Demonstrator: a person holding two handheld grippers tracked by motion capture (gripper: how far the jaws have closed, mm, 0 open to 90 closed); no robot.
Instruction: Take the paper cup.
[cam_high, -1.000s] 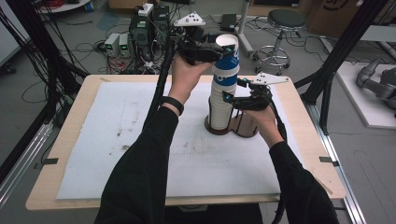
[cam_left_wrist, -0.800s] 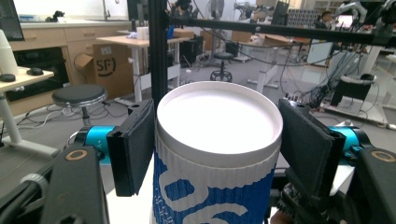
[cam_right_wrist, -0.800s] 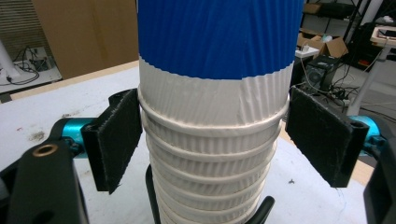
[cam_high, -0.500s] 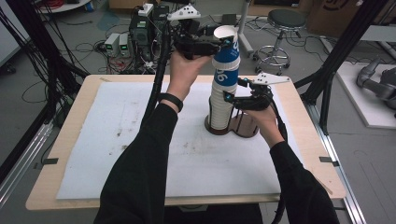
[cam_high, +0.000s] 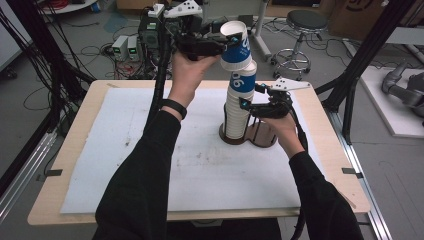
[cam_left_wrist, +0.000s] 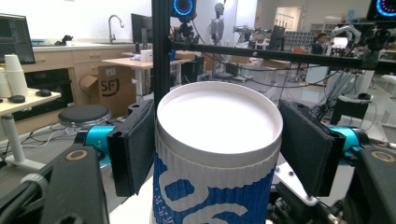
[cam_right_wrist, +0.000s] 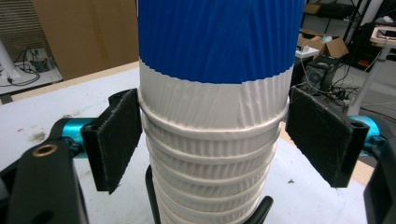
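Fingers of the left gripper (cam_high: 216, 44) are clamped on the top cup (cam_high: 236, 46), one pad (cam_left_wrist: 133, 144) on either side just under its rolled white rim. A second ago that cup sat nested low; now it rides higher and tilted, nearly free of the stack (cam_high: 239, 107), so the separation looks close to done. Between the right gripper (cam_high: 252, 106) fingers, the stack's ridged white rims are braced. All cups are corrugated paper, blue-banded, tapering down to a dark holder (cam_high: 249, 136) on the counter (cam_high: 75, 150).
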